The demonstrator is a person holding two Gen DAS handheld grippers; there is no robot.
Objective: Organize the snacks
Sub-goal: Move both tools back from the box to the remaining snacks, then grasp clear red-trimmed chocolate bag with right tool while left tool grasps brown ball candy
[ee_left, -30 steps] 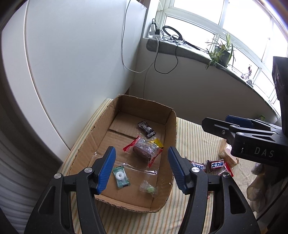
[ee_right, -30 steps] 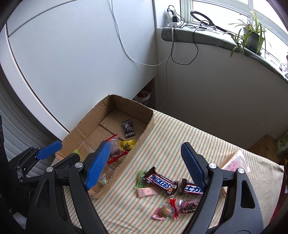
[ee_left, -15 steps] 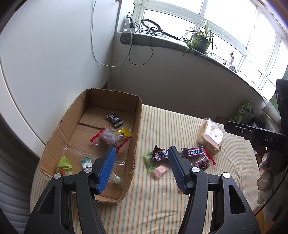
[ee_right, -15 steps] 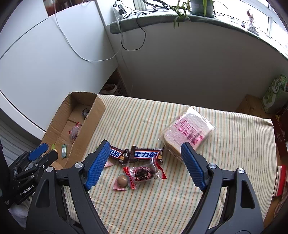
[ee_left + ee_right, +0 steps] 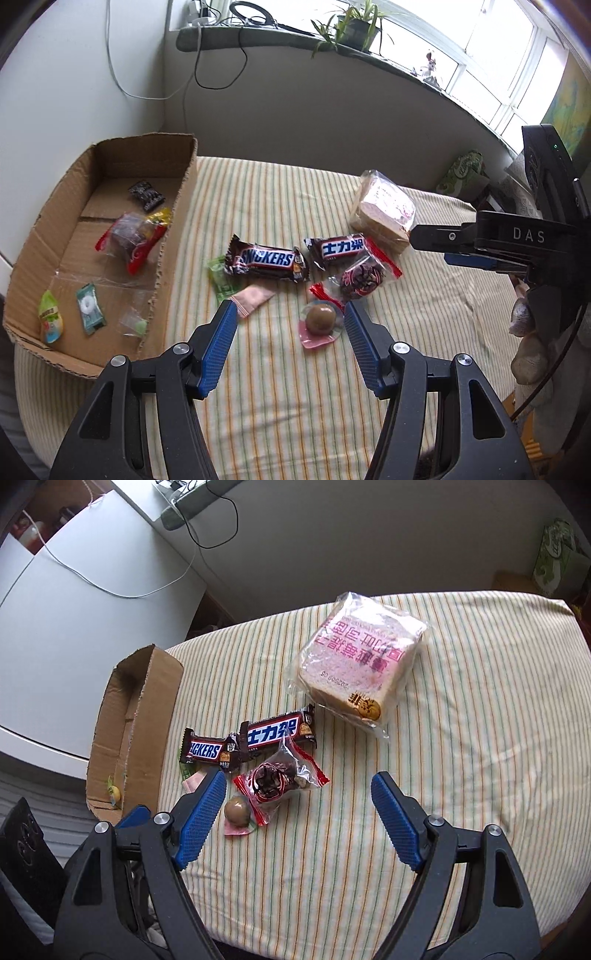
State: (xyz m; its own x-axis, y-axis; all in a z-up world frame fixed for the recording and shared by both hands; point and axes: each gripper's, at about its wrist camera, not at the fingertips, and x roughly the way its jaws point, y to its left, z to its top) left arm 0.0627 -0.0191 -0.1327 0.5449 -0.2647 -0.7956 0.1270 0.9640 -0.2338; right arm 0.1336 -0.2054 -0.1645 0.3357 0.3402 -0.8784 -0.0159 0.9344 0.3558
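A cardboard box (image 5: 173, 236) (image 5: 147, 716) lies at the left of the striped tablecloth with several small snacks inside. On the cloth lie two Snickers bars (image 5: 267, 260) (image 5: 338, 247) (image 5: 208, 751) (image 5: 277, 731), a red-edged chocolate snack bag (image 5: 360, 277) (image 5: 277, 779), a brown ball candy on pink wrap (image 5: 320, 320) (image 5: 237, 811), a pink sachet (image 5: 253, 297), a green packet (image 5: 218, 277) and a bagged bread loaf (image 5: 384, 216) (image 5: 360, 664). My left gripper (image 5: 288, 317) is open above the ball candy. My right gripper (image 5: 297, 788) is open, near the snack bag.
A white cabinet (image 5: 74, 602) stands left of the table. A windowsill (image 5: 295, 37) with cables and a plant runs behind. A green tissue box (image 5: 557, 557) sits past the far right edge. The table's right edge (image 5: 576, 635) drops off.
Both grippers have swung right, away from the box, and now face the loose snacks on the cloth. Both stay open and empty.
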